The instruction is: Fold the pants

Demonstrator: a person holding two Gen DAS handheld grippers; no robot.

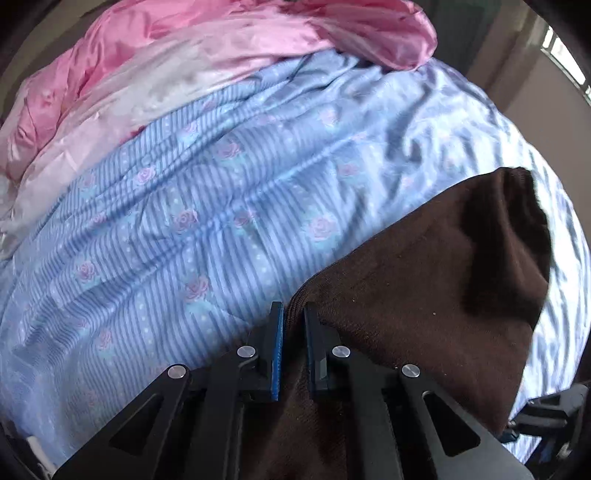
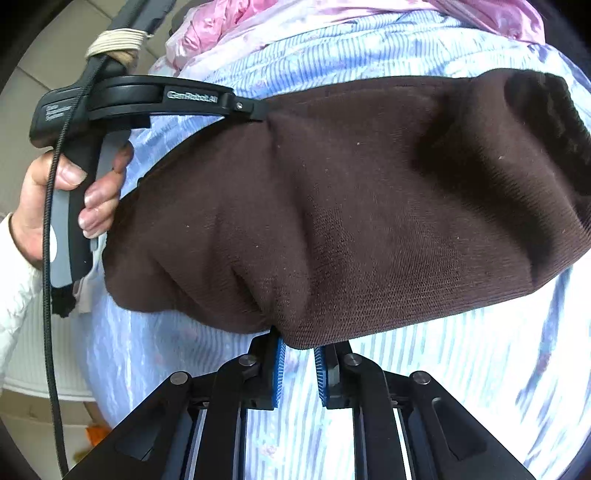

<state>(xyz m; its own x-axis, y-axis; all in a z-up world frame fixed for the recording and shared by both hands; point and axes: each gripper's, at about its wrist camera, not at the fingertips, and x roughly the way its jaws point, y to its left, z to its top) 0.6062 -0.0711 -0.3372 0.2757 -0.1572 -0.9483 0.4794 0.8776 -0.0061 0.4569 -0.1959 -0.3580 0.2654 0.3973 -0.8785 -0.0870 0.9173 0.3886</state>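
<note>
at the far left of the right wrist view a hand (image 2: 55, 199) is seen wrapped round the handle of the left gripper (image 2: 258, 109), whose jaws are nipped shut on the upper left edge of the pants (image 2: 351, 206). the brown pants are held lifted across the middle of that view, over the striped sheet (image 2: 461, 369), with a pink quilt (image 2: 221, 33) bunched at the top. lower centre, the right gripper (image 2: 298, 363) is clamped on the bottom hem, jaws nearly closed with cloth pinched between the tips.

in the left wrist view the pink quilt (image 1: 184, 74) fills the upper left, the sheet (image 1: 184, 221) the middle, and the pants (image 1: 443, 277) the lower right. the left gripper (image 1: 293, 332) is seen closed down on a seam edge.

the knit is judged soft, thick and limp; sagging between grips is expected, so hems and seams are best taken.

the hand and both grips are given only by the right view; the seam bite only by the left.
</note>
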